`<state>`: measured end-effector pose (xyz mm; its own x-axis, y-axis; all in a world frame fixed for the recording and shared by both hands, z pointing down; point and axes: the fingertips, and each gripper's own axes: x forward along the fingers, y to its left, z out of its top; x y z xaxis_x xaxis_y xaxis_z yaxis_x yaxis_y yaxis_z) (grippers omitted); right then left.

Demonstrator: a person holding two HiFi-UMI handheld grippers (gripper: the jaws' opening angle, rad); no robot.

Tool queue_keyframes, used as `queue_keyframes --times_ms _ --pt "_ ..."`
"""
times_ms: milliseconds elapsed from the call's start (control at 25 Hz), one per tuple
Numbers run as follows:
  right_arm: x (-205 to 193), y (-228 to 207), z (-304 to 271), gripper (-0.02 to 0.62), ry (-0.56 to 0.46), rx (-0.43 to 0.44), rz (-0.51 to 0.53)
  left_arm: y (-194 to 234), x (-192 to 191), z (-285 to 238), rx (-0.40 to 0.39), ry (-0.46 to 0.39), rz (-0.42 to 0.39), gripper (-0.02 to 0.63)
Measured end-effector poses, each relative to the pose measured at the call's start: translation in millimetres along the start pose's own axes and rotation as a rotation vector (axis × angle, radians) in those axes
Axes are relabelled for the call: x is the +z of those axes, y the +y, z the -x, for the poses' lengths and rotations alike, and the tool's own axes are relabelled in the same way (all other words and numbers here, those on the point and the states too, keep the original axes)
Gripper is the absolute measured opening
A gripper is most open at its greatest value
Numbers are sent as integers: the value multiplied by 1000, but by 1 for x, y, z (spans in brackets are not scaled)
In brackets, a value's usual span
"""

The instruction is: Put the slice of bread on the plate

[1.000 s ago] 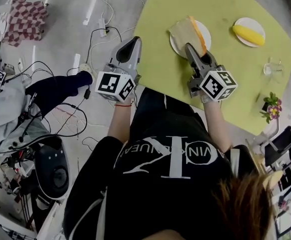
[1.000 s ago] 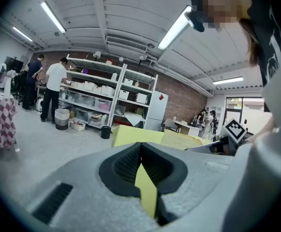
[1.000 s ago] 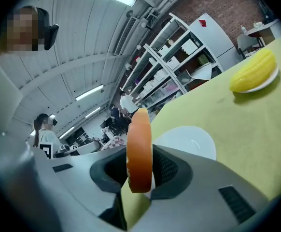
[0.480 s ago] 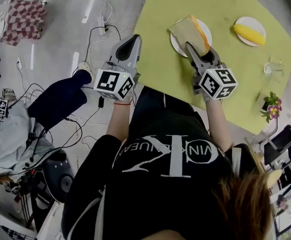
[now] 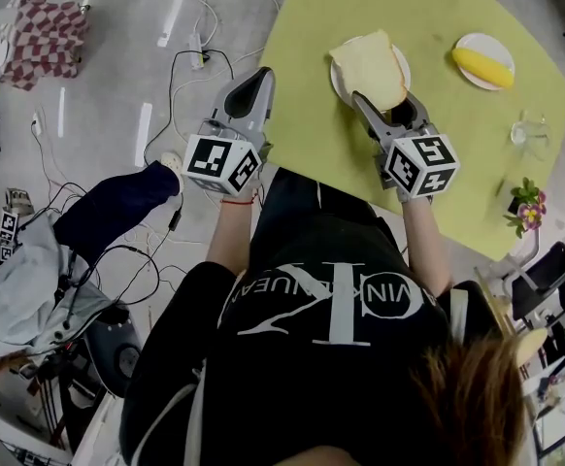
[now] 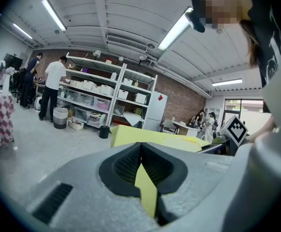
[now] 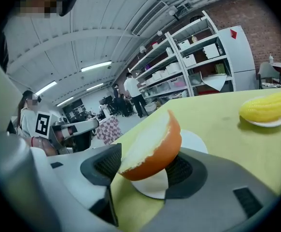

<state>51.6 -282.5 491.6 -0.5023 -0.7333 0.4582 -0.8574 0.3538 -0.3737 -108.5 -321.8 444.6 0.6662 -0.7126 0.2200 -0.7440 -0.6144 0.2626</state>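
Observation:
The slice of bread [image 5: 368, 66] lies on the white plate [image 5: 400, 64] at the far side of the yellow-green table, its left corner hanging over the rim. My right gripper [image 5: 382, 103] sits just behind it, and its jaws have just been opening. In the right gripper view the bread [image 7: 152, 146] leans between the spread jaws of that gripper [image 7: 147, 170], orange crust toward the right one, clear of the left one, over the plate [image 7: 191, 140]. My left gripper [image 5: 253, 93] hangs off the table's left edge, shut and empty [image 6: 141, 150].
A second small plate holding a yellow corn-like piece [image 5: 483, 63] [image 7: 266, 108] stands to the right. A glass [image 5: 527, 130] and a small flower pot [image 5: 527, 208] are near the table's right edge [image 5: 545, 163]. Cables [image 5: 200, 61] and a chequered cloth [image 5: 45, 27] lie on the floor at left.
The bread stood on edge in the right gripper and now lies flat on the plate. The right jaws stand wider apart. The left gripper has stayed put.

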Motion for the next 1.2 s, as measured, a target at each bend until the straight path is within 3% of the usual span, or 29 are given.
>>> queue_keyframes --times_ms 240,640,1200 --pt "-10 5 2 319 84 19 21 -1 0 -2 -5 -2 10 11" --pt "-37 12 9 367 386 96 173 -4 2 -5 -19 -3 18 11" --pt "-53 12 23 357 438 110 115 -10 -1 0 -8 -9 33 11"
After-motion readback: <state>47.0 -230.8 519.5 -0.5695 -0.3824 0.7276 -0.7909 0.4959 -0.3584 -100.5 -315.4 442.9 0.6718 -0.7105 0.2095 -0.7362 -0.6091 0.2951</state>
